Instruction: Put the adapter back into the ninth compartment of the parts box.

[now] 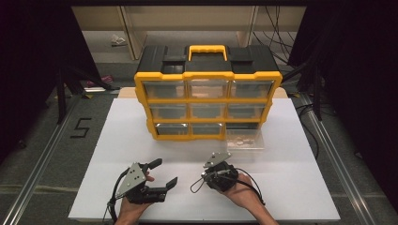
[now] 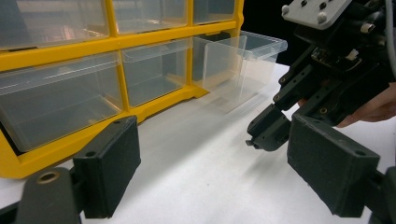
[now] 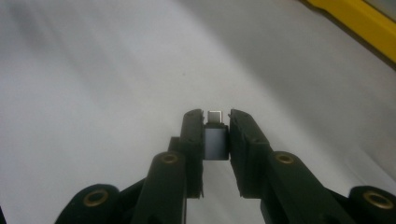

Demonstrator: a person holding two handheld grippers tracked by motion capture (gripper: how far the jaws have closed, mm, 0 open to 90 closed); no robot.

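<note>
**Small adapter clamped in right gripper above the board**

Adapter (image 3: 215,140), small and grey with a metal plug tip, is pinched between the jaws of the right gripper (image 3: 215,122), which is held over the white board (image 1: 281,187) in front of the yellow drawer cabinet (image 1: 208,101). The left gripper (image 1: 165,172) is held just beside it, jaws spread apart and empty. One clear drawer (image 1: 244,139) at the cabinet's lower right is pulled out, with small pale items seen inside.
</note>
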